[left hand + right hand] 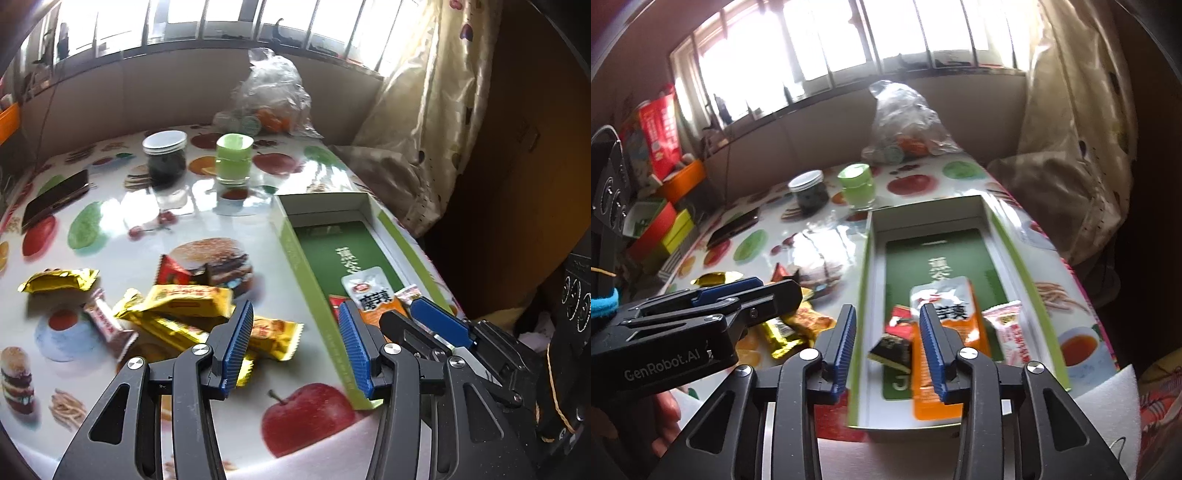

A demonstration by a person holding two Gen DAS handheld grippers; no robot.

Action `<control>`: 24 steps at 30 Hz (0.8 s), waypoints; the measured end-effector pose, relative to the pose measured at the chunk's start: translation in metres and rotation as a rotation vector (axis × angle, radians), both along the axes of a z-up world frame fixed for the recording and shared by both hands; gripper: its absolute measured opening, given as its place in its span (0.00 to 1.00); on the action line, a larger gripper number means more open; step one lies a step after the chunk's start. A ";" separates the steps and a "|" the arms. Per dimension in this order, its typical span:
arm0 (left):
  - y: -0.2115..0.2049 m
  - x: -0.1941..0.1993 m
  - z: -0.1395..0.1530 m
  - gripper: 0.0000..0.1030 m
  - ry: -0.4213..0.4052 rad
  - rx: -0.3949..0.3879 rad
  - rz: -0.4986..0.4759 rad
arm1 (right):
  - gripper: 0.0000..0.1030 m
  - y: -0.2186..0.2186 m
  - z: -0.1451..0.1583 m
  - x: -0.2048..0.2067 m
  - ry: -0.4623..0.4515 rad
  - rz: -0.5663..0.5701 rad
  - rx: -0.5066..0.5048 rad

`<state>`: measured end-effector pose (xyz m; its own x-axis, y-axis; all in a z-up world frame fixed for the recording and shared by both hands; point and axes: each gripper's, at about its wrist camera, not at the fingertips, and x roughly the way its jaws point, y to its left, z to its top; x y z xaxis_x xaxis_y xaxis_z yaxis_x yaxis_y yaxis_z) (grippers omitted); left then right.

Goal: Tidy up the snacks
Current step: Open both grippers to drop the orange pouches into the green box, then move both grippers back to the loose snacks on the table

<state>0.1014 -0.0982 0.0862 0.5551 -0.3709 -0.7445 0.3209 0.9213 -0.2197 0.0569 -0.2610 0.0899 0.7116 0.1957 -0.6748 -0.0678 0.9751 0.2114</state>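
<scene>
A green and white box lies open on the table's right side. In it lie an orange and white pouch, a pink packet, a red packet and a black one. A pile of gold snack bars, a pink bar and a red wrapper lie left of the box. My left gripper is open and empty over the table beside the pile. My right gripper is open and empty above the box's near end.
A dark jar, a green cup, a phone and a clear plastic bag stand at the back of the fruit-print table. A curtain hangs to the right. Coloured boxes sit left of the table.
</scene>
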 end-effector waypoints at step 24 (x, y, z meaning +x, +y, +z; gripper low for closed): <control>0.118 -0.001 -0.025 0.48 0.043 0.005 0.263 | 0.50 0.098 -0.029 0.030 0.082 0.309 -0.152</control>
